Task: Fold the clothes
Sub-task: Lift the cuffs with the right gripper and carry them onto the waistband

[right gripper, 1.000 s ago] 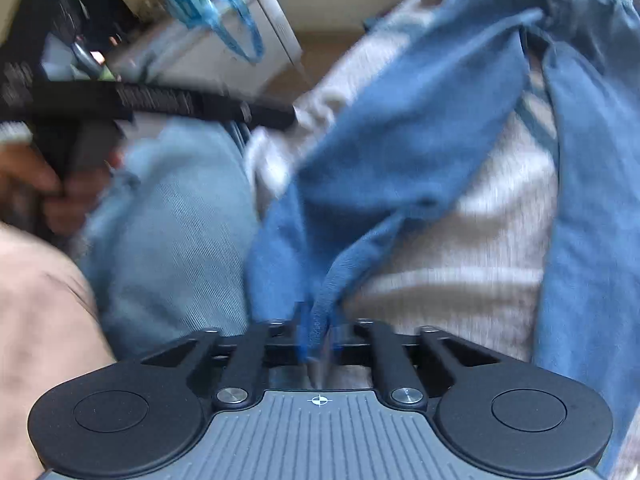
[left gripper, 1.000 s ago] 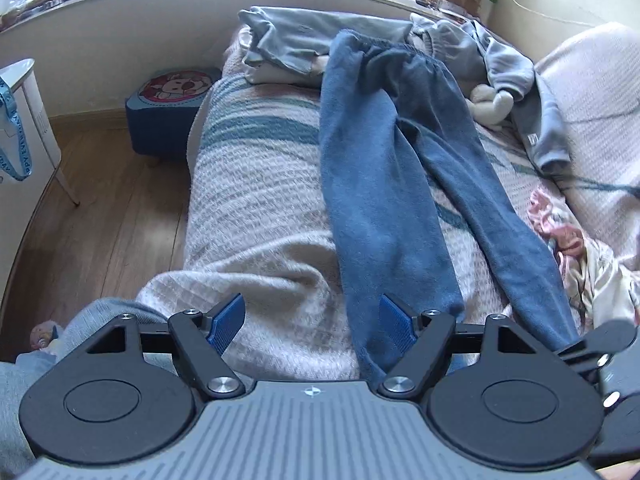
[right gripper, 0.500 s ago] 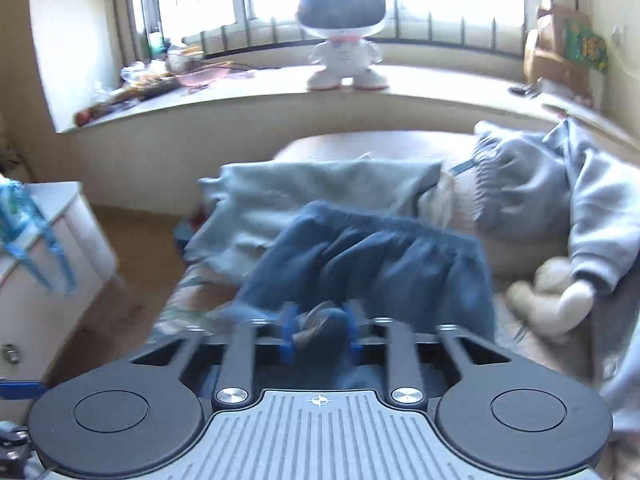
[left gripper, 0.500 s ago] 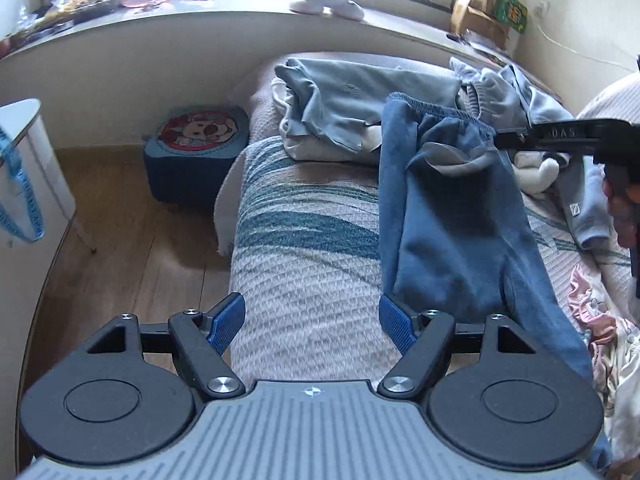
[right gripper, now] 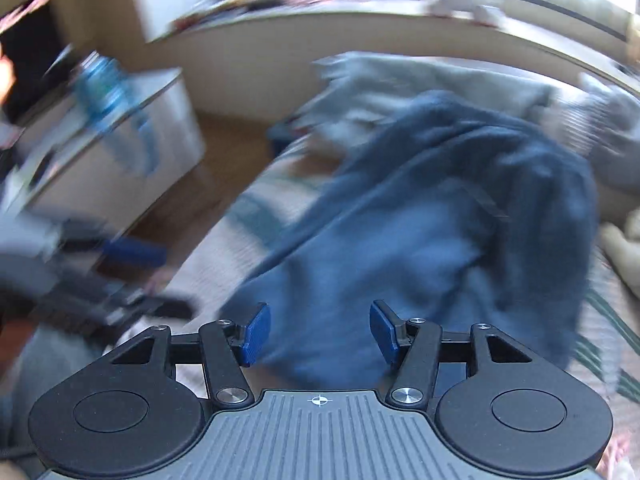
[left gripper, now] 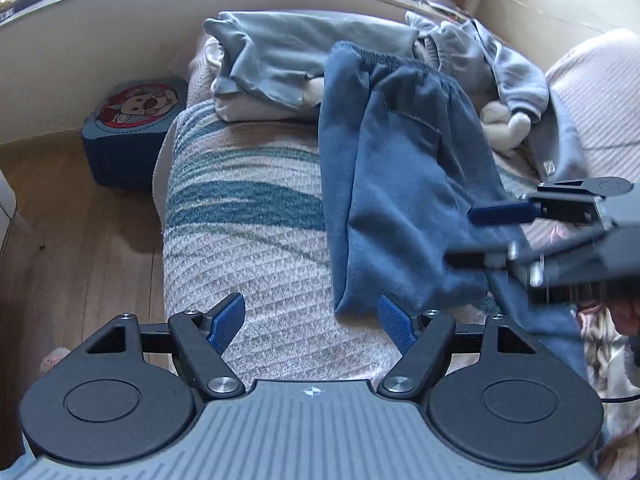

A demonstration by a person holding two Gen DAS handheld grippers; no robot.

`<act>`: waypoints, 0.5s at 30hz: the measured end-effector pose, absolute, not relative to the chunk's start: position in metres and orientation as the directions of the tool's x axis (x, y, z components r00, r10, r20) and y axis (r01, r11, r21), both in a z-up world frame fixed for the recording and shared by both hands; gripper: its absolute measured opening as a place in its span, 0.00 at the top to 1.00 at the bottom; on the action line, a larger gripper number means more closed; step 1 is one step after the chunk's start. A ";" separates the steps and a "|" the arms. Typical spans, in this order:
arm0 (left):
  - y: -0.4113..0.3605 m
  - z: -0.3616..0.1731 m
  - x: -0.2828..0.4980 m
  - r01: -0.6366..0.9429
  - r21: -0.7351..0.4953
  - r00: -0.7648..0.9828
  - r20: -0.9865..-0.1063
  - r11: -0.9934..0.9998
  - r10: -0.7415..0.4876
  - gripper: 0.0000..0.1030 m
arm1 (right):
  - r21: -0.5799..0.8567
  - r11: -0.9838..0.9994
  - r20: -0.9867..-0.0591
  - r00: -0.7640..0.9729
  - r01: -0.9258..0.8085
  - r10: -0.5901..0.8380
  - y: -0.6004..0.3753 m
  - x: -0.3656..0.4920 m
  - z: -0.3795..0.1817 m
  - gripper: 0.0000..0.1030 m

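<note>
Right wrist: blue sweatpants (right gripper: 420,240) lie just beyond the opening, empty right gripper (right gripper: 318,330)

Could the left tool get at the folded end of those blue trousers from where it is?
Probably yes. The left tool is open and empty, and the blue trousers end just ahead of its right-side finger, with only bare bedspread between.

Both wrist views angled down, close over bed (left gripper: 256,264), sharing blue trousers (left gripper: 400,200)
</note>
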State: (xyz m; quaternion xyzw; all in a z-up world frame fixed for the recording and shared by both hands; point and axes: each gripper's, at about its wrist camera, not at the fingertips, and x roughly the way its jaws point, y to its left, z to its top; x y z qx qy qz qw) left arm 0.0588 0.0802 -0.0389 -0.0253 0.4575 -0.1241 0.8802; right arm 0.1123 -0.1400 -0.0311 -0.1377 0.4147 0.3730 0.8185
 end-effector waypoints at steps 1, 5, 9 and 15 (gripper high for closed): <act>0.080 -0.040 0.057 0.191 -0.141 0.547 -0.807 0.971 -0.225 0.30 | 0.064 0.658 -0.794 0.362 -0.750 0.489 -0.134 0.108 -0.036 0.46; 0.091 -0.041 0.048 0.147 -0.105 0.535 -0.828 0.984 -0.168 0.30 | -0.122 0.471 -0.828 0.351 -0.873 0.436 -0.107 0.084 -0.050 0.47; 0.111 -0.044 0.039 0.071 -0.107 0.515 -0.848 0.992 -0.128 0.30 | -0.287 0.306 -0.838 0.393 -0.908 0.379 -0.083 0.068 -0.068 0.52; 0.124 -0.043 0.029 0.015 -0.121 0.513 -0.851 0.993 -0.112 0.23 | -0.334 0.273 -0.832 0.418 -0.902 0.365 -0.073 0.075 -0.075 0.78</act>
